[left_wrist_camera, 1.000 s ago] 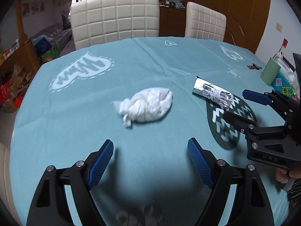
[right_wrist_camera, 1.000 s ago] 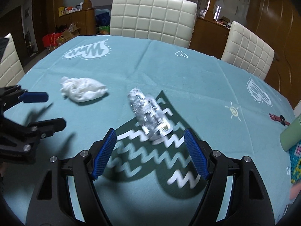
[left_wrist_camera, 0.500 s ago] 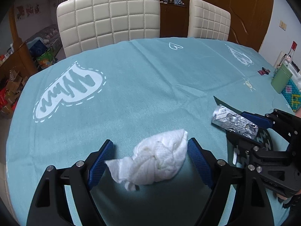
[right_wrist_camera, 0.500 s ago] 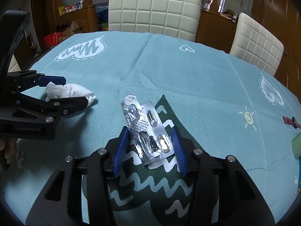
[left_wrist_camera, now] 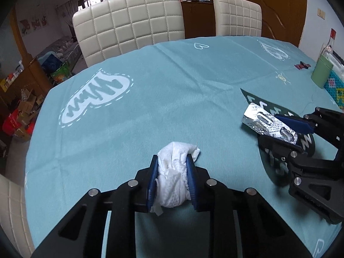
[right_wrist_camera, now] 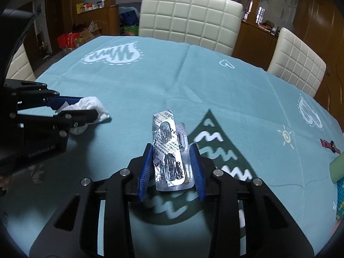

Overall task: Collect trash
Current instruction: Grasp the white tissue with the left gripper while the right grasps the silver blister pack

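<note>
Nearest the left wrist camera, the left tongs (left_wrist_camera: 172,173) are closed on a crumpled white paper tissue wad (left_wrist_camera: 175,176), pinched between their blue pads with one end sticking out forward. Likewise, the right tongs (right_wrist_camera: 171,167) are clamped on a silver foil blister pack of pills (right_wrist_camera: 169,154), which stands up between the blue pads with its long upper end leaning forward; whether either piece touches the cloth cannot be told. Both sit over the near edge of the tabletop (left_wrist_camera: 172,81), covered by a teal cloth with white doodle prints. Under the right tongs lies a dark green triangular print with white zigzags (right_wrist_camera: 217,142). Farther off, by the right edge, stands a pale green cup (left_wrist_camera: 321,73), with a small red object (left_wrist_camera: 302,65) near it. Beyond the far edge stand two cream quilted chairs (left_wrist_camera: 131,19).
</note>
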The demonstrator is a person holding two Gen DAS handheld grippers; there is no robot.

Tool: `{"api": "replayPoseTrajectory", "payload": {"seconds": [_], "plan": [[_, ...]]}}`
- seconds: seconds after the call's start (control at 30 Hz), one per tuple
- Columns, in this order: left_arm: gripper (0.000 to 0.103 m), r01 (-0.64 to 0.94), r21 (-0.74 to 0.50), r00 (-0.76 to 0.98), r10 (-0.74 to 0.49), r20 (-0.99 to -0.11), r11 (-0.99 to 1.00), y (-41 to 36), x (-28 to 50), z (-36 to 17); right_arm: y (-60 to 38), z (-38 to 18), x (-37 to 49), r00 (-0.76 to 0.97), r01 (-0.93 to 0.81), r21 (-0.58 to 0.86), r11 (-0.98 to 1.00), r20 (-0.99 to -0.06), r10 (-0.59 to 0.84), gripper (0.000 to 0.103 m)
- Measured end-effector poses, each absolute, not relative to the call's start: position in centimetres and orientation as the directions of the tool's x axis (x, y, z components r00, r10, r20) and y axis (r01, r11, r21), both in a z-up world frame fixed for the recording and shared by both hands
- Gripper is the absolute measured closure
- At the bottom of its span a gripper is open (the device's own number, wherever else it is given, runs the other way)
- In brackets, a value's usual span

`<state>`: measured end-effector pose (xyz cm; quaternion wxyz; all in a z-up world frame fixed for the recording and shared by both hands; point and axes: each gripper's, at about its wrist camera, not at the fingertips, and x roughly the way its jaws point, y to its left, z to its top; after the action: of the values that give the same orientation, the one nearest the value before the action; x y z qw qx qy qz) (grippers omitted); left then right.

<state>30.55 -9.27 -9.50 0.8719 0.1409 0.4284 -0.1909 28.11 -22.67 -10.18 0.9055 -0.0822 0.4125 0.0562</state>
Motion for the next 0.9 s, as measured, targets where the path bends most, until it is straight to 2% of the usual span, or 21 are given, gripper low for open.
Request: {"api": "replayPoseTrajectory", "payload": {"seconds": [0.9], "plan": [[0.078, 0.244, 0.065, 0.642, -0.111, -0.759, 0.968, 6.7, 18.5, -7.3, -6.4, -7.3, 19.9, 0.651, -0.388, -0.155, 0.909, -0.744, 0.151, 0.066]]}}
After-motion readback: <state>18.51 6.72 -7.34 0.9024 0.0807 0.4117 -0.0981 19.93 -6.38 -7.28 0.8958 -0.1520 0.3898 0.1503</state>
